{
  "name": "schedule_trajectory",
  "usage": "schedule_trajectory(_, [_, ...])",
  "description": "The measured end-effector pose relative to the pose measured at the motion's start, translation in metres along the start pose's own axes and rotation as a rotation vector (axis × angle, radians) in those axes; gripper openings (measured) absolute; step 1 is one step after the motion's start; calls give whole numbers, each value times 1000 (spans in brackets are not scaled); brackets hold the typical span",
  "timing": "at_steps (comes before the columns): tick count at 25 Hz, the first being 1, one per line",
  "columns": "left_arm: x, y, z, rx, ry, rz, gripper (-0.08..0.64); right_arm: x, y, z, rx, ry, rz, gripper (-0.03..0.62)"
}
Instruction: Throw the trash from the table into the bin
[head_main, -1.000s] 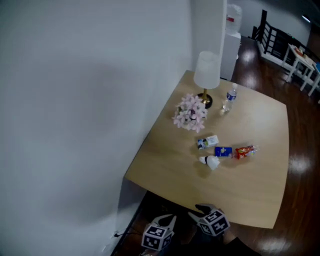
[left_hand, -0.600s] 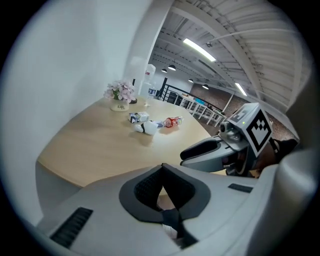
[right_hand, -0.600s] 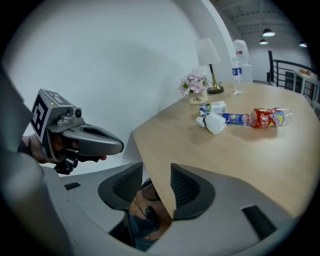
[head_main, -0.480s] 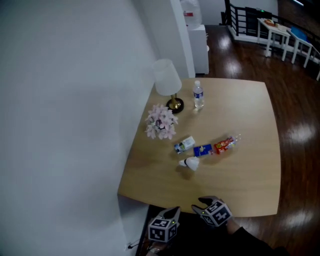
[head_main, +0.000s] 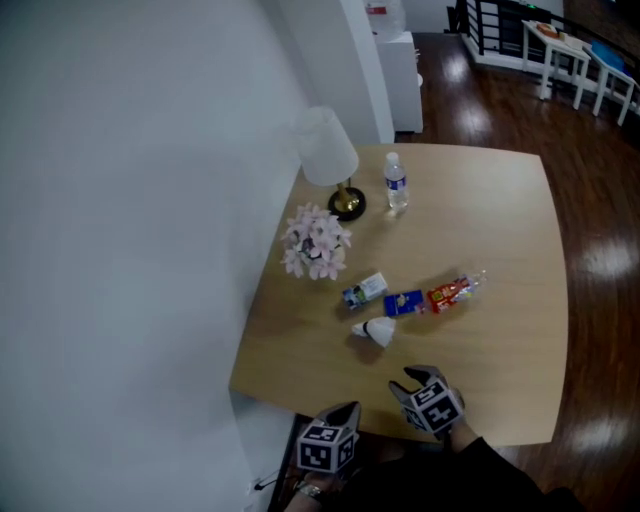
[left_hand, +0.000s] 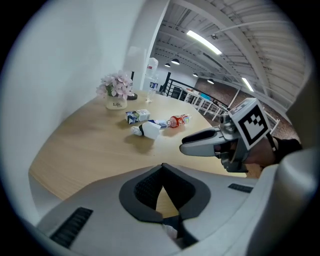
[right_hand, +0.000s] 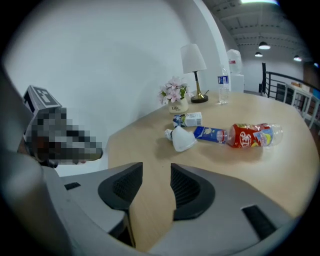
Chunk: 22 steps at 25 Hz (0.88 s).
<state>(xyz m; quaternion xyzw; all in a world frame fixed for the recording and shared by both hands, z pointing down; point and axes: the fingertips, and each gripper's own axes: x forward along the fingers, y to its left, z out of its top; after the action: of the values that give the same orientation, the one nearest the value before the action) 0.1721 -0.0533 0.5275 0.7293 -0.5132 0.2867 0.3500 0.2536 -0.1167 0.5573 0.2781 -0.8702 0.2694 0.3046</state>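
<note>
Several pieces of trash lie mid-table: a white crumpled cup (head_main: 375, 331), a small carton (head_main: 365, 291), a blue wrapper (head_main: 404, 302) and a crushed red bottle (head_main: 452, 292). My right gripper (head_main: 412, 380) hovers over the table's near edge, just short of the white cup (right_hand: 182, 139), jaws apart and empty (right_hand: 156, 167). Lower left of it, my left gripper (head_main: 343, 412) stays off the table edge; its fingertips (left_hand: 162, 167) touch with nothing between them. The right gripper (left_hand: 210, 140) shows in the left gripper view. No bin is in view.
A lamp (head_main: 325, 150), a water bottle (head_main: 396, 185) and a vase of pink flowers (head_main: 315, 243) stand at the table's far left by the white wall (head_main: 130, 250). Dark wood floor (head_main: 600, 250) lies to the right, with white side tables (head_main: 590, 70) beyond.
Both grippers have moved forward toward the table. The right one now reaches over its near edge, closer to the white cup. The trash has not moved.
</note>
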Motion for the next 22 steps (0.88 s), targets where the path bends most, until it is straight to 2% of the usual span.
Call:
schedule_trajectory(3, [7, 3, 11, -3, 10, 14, 5, 17, -24, 26, -50, -32, -51, 188])
schedule_trajectory(6, [14, 4, 19, -2, 19, 27, 5, 41, -45, 49, -86, -51, -74, 300])
schedule_trajectory(9, [18, 5, 23, -21, 26, 37, 5, 63, -59, 64, -74, -57, -60, 349])
schedule_trajectory(13, [22, 10, 20, -50, 43, 42, 5, 87, -67, 71, -53, -42, -60, 350])
schedule_trajectory(20, [24, 14, 7, -70, 61, 40, 5, 112, -63, 60, -64, 4, -38, 347])
schedule_trajectory(21, [23, 15, 6, -71, 62, 43, 5, 113, -64, 58, -66, 3, -43, 324])
schedule_trajectory(22, [22, 17, 4, -72, 62, 47, 5, 114, -65, 55, -63, 0, -50, 259])
